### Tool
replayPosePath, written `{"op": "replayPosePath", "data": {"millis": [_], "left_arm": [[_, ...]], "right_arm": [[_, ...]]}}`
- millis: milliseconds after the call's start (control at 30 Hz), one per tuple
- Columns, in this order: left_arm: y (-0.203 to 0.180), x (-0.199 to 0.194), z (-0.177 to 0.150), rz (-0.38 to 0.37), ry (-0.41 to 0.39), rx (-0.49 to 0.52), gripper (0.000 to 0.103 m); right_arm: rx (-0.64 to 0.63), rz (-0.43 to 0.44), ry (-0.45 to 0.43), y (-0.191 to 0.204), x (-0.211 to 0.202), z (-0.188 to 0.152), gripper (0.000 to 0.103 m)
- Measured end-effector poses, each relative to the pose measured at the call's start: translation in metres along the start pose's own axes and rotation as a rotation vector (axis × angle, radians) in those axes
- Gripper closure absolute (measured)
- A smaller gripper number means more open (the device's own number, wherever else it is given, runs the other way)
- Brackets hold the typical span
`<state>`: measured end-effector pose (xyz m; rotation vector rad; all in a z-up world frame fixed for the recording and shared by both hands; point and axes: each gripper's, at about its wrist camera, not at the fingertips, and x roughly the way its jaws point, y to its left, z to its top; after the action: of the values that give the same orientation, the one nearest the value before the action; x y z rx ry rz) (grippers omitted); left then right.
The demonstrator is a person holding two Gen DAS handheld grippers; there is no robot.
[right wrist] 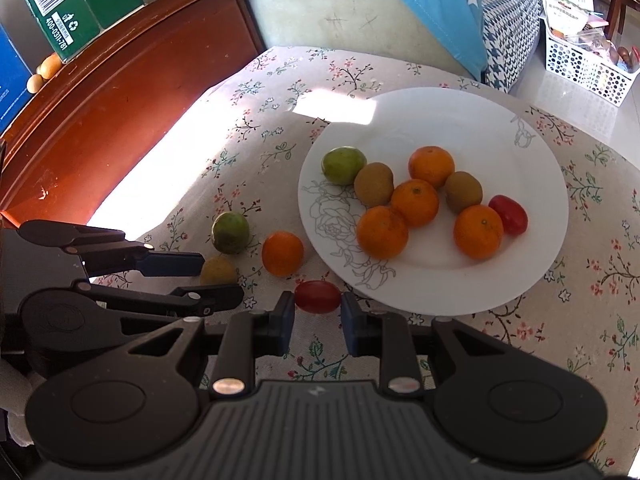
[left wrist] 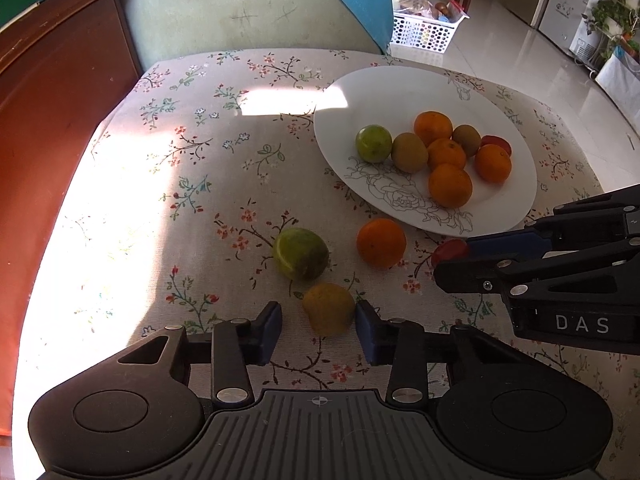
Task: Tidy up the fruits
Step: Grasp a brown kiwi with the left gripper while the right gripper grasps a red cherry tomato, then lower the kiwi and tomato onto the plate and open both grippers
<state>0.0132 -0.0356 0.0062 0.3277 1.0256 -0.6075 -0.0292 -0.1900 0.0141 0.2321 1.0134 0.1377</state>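
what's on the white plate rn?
On the white plate: four oranges, two brown kiwis, one green fruit and one red tomato, clustered and mostly touching. Nothing seems hidden; the far half is bare.

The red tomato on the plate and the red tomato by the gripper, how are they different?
The red tomato on the plate lies on the white plate beside an orange; the red tomato by the gripper lies on the flowery cloth. The first sits free, while the second sits between the right gripper fingers, which look open around it. Both are small, red and oval.
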Motion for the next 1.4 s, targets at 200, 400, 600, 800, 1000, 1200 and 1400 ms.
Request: {"op": "replayPosePath", "data": {"millis": [200,400,600,800,1000,1200,1400], "left_arm": [[0.0,-0.004,0.0,0.001,-0.009,-0.009,0.078],[0.007,-0.014,0.004,-0.006,-0.035,-0.044,0.078],[0.009,-0.027,0.013,-0.019,-0.079,-0.058,0.078],[0.007,-0.038,0.03,-0.032,-0.132,-0.076,0.078],[-0.006,-0.037,0.045,-0.052,-0.155,-0.063,0.078],[-0.02,-0.025,0.058,-0.071,-0.154,-0.059,0.078],[-0.028,-0.013,0.064,-0.07,-0.144,-0.06,0.078]], "right_arm": [[0.001,0.01,-0.003,0.0,-0.001,0.001,0.078],[0.004,0.025,-0.018,-0.002,-0.008,0.004,0.078],[0.026,0.032,-0.071,-0.01,-0.024,0.015,0.078],[0.085,0.003,-0.145,-0.032,-0.043,0.031,0.078],[0.143,-0.042,-0.213,-0.058,-0.058,0.043,0.078],[0.196,-0.07,-0.219,-0.077,-0.058,0.047,0.078],[0.224,-0.081,-0.202,-0.087,-0.049,0.048,0.078]]}}
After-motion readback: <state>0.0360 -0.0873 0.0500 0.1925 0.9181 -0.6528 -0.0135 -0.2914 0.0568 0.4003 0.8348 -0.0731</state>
